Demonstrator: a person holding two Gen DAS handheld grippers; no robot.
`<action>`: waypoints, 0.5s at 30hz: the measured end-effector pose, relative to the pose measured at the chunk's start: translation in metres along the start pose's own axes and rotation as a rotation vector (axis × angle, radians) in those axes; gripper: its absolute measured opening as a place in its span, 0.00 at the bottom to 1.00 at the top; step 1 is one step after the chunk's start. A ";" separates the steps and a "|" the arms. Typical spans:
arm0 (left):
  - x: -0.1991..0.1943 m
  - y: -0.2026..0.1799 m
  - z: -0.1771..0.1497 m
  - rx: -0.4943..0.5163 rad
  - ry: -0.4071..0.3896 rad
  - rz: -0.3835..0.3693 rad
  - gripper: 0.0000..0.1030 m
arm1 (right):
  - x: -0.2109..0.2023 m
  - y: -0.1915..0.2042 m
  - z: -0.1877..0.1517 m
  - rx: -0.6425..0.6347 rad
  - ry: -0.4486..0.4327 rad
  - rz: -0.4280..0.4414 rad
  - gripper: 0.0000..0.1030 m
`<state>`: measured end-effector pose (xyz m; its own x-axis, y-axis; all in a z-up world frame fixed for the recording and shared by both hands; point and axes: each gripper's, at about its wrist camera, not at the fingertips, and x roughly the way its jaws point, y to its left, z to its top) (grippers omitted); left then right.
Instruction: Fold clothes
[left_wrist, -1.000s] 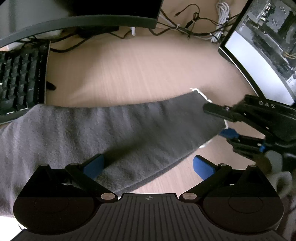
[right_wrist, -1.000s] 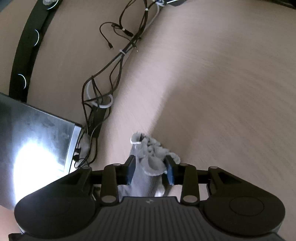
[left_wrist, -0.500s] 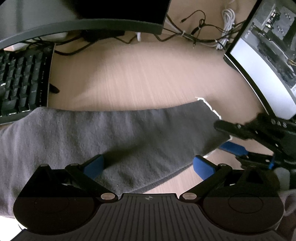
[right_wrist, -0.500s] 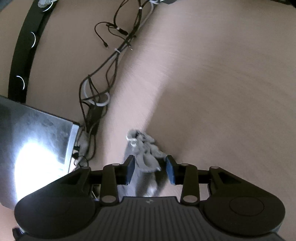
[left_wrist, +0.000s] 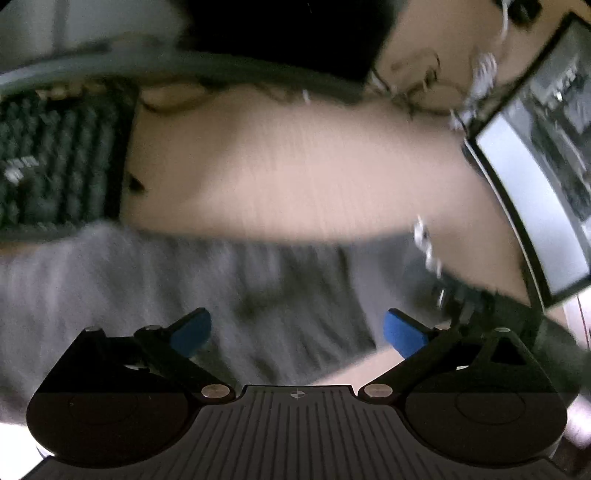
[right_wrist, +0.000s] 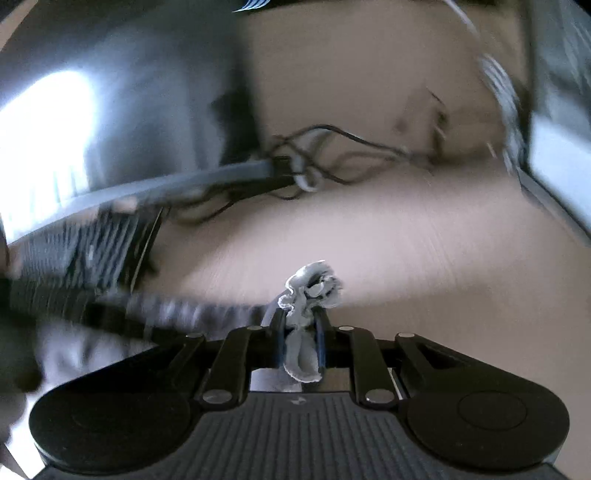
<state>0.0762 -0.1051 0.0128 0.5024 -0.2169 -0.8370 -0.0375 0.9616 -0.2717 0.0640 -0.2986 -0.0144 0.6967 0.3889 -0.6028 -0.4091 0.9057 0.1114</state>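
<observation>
R gripper (right_wrist: 300, 338): jaws just closed, clenched on bunched end of grey garment (left_wrist: 258, 291), lifted off worktop (left_wrist: 295, 177). L gripper (left_wrist: 297, 328): jaws released, just narrowing, garment lying flat on worktop betw. and beneath them.

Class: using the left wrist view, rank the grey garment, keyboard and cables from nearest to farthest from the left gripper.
1. Grey garment: under the open left gripper.
2. Keyboard: on the left, beyond the garment.
3. Cables: far end, upper right.
</observation>
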 end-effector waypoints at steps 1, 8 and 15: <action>0.000 0.000 0.004 0.015 -0.002 0.032 0.72 | 0.003 0.010 0.002 -0.067 -0.009 -0.015 0.15; 0.010 -0.016 0.018 0.027 0.021 0.029 0.65 | 0.003 0.055 -0.006 -0.327 -0.013 -0.003 0.15; 0.012 -0.019 0.009 0.067 0.000 0.081 0.69 | 0.002 0.056 -0.012 -0.352 -0.004 0.017 0.16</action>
<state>0.0909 -0.1242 0.0118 0.4997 -0.1378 -0.8552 -0.0204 0.9851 -0.1706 0.0355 -0.2486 -0.0192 0.6900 0.4046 -0.6001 -0.5982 0.7856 -0.1582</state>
